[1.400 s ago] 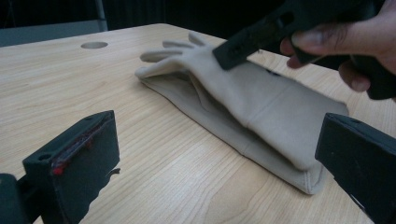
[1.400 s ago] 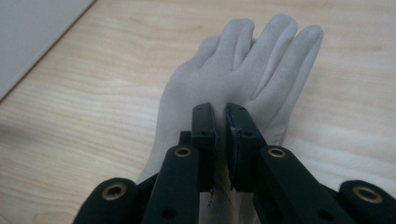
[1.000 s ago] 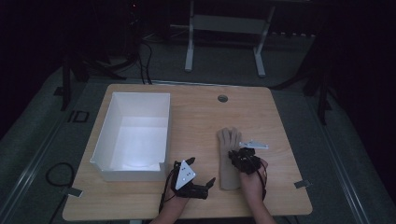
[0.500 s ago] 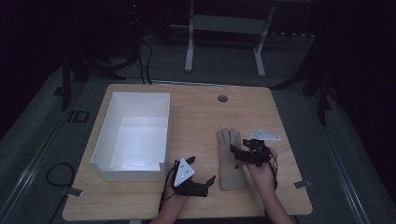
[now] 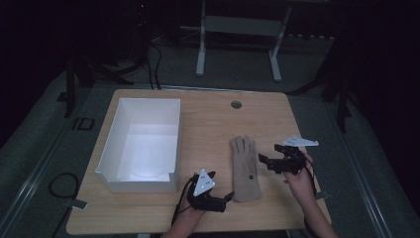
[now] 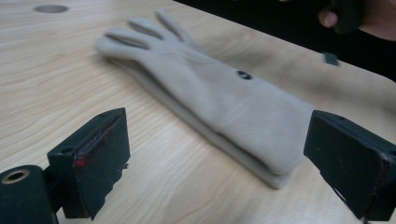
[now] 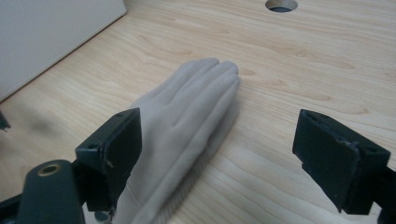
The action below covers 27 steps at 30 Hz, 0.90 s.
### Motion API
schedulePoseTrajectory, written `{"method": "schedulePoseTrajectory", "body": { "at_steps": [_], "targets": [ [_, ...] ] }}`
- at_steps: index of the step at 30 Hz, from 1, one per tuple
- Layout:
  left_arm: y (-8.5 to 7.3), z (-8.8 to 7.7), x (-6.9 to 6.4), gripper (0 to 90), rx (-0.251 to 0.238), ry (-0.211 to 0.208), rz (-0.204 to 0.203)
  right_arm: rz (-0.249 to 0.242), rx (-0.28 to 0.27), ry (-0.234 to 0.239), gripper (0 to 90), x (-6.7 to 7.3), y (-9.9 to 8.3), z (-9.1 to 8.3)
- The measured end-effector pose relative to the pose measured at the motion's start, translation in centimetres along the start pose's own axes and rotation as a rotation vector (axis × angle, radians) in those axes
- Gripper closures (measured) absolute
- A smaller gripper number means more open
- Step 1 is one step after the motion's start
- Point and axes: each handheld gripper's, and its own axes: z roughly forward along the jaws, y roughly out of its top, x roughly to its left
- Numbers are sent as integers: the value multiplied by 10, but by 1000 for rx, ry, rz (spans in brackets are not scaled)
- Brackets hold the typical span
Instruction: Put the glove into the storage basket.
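The glove (image 5: 245, 168) lies flat on the surface, right of the white box (image 5: 141, 144), fingers pointing away. Left tongs (image 5: 229, 197), wide open and empty, face its cuff; right tongs (image 5: 264, 161), likewise, flank its right edge.

left hand-held gripper (image 5: 225, 197): jaws wide apart, low | right hand-held gripper (image 5: 263, 160): jaws wide apart, raised

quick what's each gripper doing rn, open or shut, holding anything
Left gripper: open, holding nothing, jaws wide apart at the cuff end of the glove.
Right gripper: open, holding nothing, beside the glove's fingers.
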Motion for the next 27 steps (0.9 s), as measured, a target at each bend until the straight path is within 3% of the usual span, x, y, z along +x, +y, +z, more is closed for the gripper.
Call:
{"method": "schedulePoseTrajectory", "body": {
  "at_steps": [4, 7, 11, 14, 19, 23, 27],
  "targets": [
    [4, 4, -4, 74, 19, -80, 68, 27, 37, 38, 121, -11, 2, -6],
    [10, 9, -9, 78, 26, -132, 92, 43, 87, 68, 101, -12, 1, -2],
    [19, 21, -20, 86, 51, -217, 150, 69, 87, 104, 167, -11, -2, 11],
    [25, 33, -25, 132, 74, -252, 177, 128, 64, 138, 243, -15, 2, 21],
    [31, 52, -29, 186, 143, -296, 235, 162, 73, 146, 291, -17, 10, 42],
    [30, 60, -28, 287, 186, -339, 253, 163, 115, 136, 277, -19, 11, 63],
    [25, 65, -24, 381, 243, -332, 254, 197, 163, 141, 271, -24, 8, 81]
  ]
}}
